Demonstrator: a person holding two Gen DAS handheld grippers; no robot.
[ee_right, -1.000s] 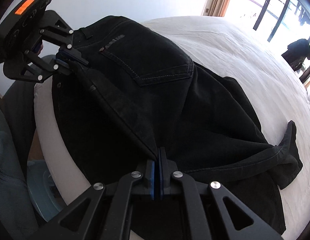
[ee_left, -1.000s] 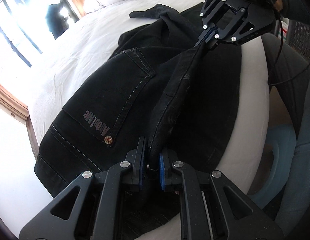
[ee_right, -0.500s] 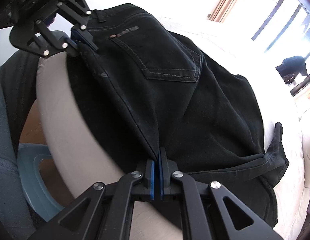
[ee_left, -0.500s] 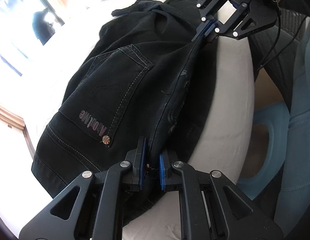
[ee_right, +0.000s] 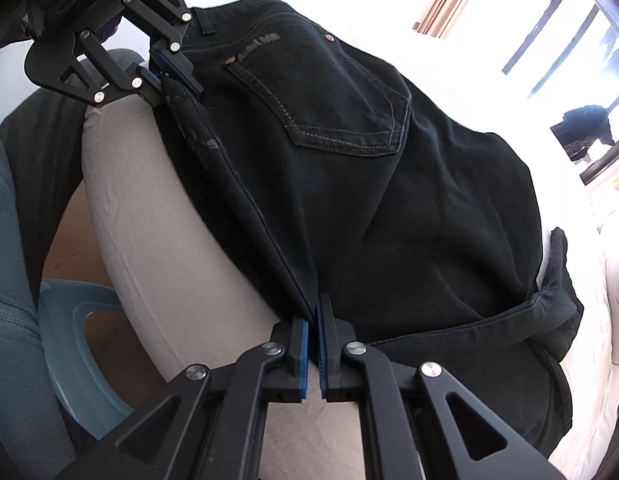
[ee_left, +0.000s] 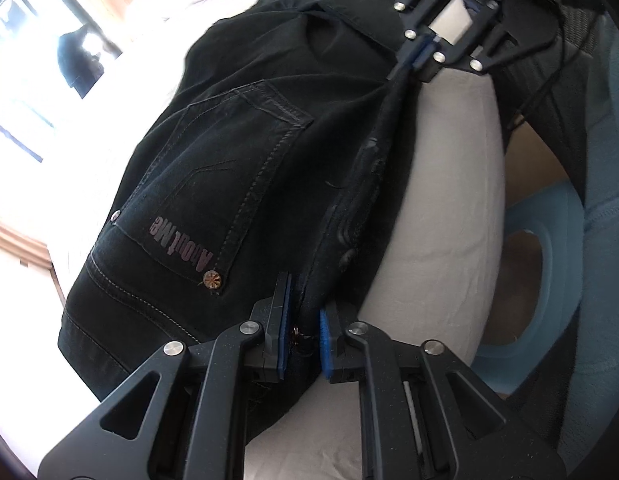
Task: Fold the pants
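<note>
From the left wrist view, black pants (ee_left: 245, 184) lie on a white bed (ee_left: 121, 92), seat side up, with a back pocket (ee_left: 229, 184) lettered "AboutMe" and a copper rivet (ee_left: 210, 280) at its near corner. The pants' near edge runs along the bed's rounded beige side (ee_left: 445, 208) and hangs a little over it. The left claw (ee_left: 303, 330) has the waistband end of that edge between its blue pads; its jaws are opening, yet the fabric fills the gap and the pads touch it. At the far end of the same taut edge, the right claw (ee_left: 419, 54) pinches the cloth tightly. Beyond the bed's side, a pale blue plastic stool (ee_left: 549, 272) with a round opening stands on a brown floor (ee_left: 521, 268), beside grey-blue fabric (ee_left: 605, 184). A window (ee_left: 33, 52) and tan curtain (ee_left: 105, 4) lie past the bed's far side.

From the right wrist view, the pants (ee_right: 369, 184) spread across the bed (ee_right: 461, 80), one leg cuff (ee_right: 557, 280) folded back near the bed's right part. The right claw (ee_right: 314, 344) is closed on the pants' edge, the pads almost together with the thin fold caught at their tips. Up that edge, the left claw (ee_right: 171, 76) clasps the waistband end, just off the bed's beige side (ee_right: 165, 248). The blue stool (ee_right: 77, 340) sits below that side, next to dark grey-blue fabric (ee_right: 13, 300). A bright window (ee_right: 549, 36) with dark bars lies beyond the bed.
</note>
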